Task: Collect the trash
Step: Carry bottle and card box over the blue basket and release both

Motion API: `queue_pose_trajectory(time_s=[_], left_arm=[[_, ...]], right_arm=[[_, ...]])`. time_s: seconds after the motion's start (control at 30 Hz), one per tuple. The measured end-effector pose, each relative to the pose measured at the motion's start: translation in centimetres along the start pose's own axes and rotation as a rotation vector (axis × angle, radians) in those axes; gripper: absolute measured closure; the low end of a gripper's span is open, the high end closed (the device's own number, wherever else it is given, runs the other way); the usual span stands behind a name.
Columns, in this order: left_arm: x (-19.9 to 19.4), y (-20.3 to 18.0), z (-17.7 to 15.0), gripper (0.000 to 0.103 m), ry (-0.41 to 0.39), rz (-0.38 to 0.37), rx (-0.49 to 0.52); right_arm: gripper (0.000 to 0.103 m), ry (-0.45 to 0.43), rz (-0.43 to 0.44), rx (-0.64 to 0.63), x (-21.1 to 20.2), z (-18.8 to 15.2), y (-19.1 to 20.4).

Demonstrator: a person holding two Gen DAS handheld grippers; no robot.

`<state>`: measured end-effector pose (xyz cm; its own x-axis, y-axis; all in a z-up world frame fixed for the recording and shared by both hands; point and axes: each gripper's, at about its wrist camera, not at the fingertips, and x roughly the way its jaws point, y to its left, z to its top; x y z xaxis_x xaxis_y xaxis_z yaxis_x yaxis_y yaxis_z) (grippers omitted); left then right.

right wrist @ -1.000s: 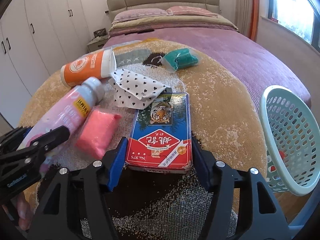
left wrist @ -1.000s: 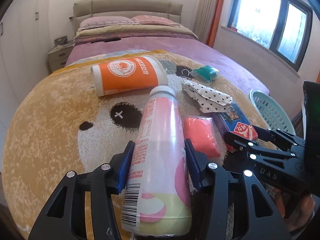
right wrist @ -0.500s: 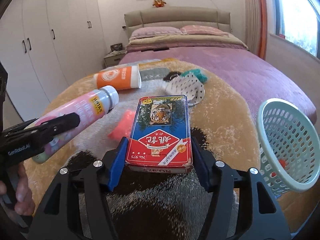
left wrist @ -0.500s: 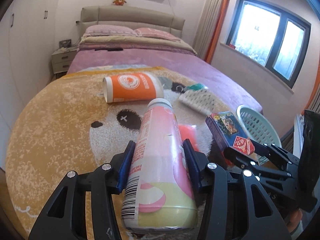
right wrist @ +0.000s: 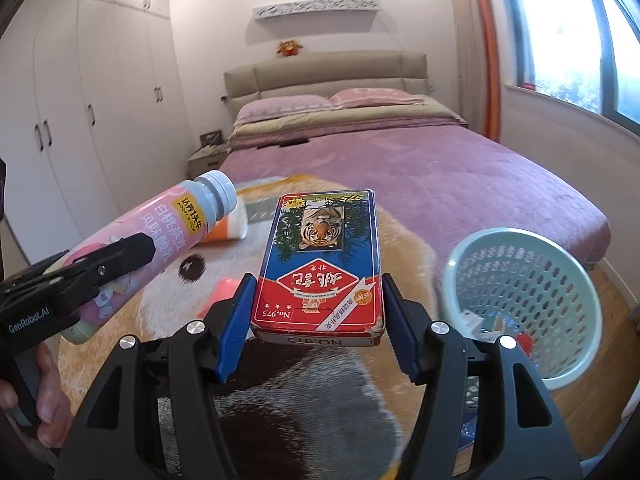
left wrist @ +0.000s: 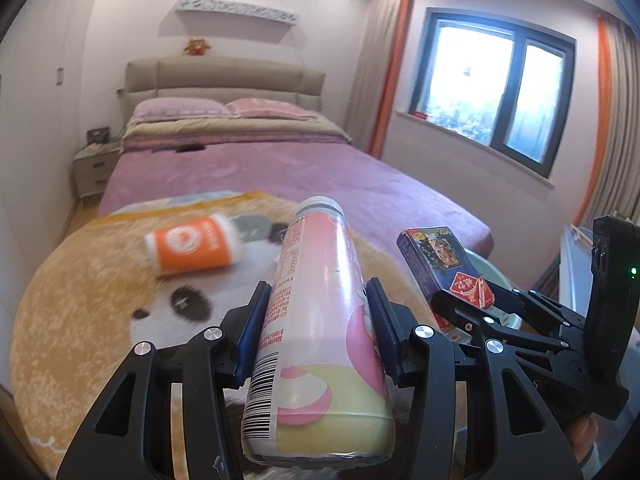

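**Both grippers loaded, above the rug**

The left gripper [left wrist: 318, 320] pinches a pink bottle [left wrist: 316, 320] across its body, jaws pressed on the label, cap forward. The right gripper [right wrist: 316, 308] clamps a card box [right wrist: 322, 264] by its long edges, held flat. Both are clear of the rug [right wrist: 288, 380], likely for carrying to the basket [right wrist: 524, 308] at right. An orange cup [left wrist: 196, 246] lies on the rug.

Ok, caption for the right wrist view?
Right gripper holds card box above rug, basket to its right, left gripper's bottle alongside.
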<state>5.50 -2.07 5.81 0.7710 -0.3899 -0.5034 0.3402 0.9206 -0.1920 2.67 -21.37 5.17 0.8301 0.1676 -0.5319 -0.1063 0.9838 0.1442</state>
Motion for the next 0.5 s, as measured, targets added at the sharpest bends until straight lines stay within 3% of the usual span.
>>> queue_pose_trajectory(time_s=[0.5], left_arm=[[8.1, -11.0, 2.9, 0.056, 0.042, -0.173, 0.141]], right_arm=[[0.045, -0.008, -0.18, 0.159, -0.4, 1.3, -12.9]])
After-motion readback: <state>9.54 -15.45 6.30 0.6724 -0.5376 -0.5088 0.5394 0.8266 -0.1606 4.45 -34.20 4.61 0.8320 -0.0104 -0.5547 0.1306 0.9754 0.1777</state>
